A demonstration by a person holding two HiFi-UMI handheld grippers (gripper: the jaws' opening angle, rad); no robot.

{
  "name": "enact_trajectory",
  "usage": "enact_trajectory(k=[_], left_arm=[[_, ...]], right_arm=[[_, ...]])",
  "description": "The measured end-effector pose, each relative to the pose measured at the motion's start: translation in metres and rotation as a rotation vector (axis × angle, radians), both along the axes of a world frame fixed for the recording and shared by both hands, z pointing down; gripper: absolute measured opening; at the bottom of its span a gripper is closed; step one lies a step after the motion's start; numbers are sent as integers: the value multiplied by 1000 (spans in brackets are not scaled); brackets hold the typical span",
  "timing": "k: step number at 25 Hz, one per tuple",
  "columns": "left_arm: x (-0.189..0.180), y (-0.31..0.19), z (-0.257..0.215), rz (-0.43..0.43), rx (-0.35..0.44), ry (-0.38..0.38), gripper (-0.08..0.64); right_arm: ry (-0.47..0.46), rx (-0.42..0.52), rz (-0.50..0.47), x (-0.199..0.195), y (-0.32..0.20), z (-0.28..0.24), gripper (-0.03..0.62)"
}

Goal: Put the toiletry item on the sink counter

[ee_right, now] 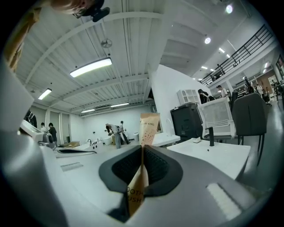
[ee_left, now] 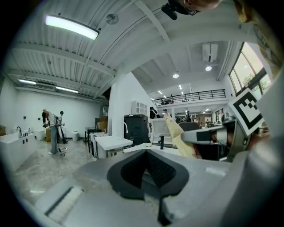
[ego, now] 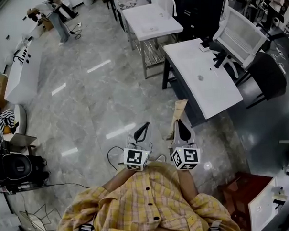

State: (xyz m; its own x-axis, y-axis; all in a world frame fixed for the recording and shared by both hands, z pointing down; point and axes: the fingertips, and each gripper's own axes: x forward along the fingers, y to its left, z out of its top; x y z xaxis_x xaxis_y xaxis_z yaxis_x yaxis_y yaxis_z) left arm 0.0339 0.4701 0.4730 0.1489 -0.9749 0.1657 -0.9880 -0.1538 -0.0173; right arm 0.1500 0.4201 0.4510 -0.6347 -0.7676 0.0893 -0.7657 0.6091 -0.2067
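Observation:
The toiletry item is a flat tan toothbrush package (ego: pixel 179 109). My right gripper (ego: pixel 179 124) is shut on its lower end, and the package (ee_right: pixel 148 127) sticks up out of the jaws. It is held over the floor, just short of the near corner of the white sink counter (ego: pixel 215 93), which has a black faucet (ego: pixel 220 59) and a drain hole (ego: pixel 200 78). My left gripper (ego: pixel 144 126) hangs beside the right one, shut with nothing in it. In the left gripper view the package (ee_left: pixel 179 138) and the right gripper show at the right.
A white-framed panel (ego: pixel 240 33) and a black chair (ego: pixel 268 75) stand behind the counter. A second white table (ego: pixel 150 20) lies further off. People work at the far end of the room (ego: pixel 59 23). A cable (ego: pixel 112 154) lies on the marble floor by my feet.

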Motion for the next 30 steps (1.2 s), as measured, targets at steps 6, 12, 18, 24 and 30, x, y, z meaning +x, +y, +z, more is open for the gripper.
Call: enact_trajectory(k=[6,12,18,24,30], left_arm=[[16,-11,3,3,-9,-3,-2],[16,-26,17,1,-29,11,-2],[5,-64,24,2,-28,35,-2],[-12,-112,36,29,-47,49,-2],[-56,-192,33,38,-37,67,-2]], right_arm=[[-4,-30,30,26,-16,13,18],[13,-55,14,22,-32,25,18],[46,-52,0,4,-62,28,18],[69,-74,-4,-24,-109,42,18],[76,-69,11,-62,-181,38,18]])
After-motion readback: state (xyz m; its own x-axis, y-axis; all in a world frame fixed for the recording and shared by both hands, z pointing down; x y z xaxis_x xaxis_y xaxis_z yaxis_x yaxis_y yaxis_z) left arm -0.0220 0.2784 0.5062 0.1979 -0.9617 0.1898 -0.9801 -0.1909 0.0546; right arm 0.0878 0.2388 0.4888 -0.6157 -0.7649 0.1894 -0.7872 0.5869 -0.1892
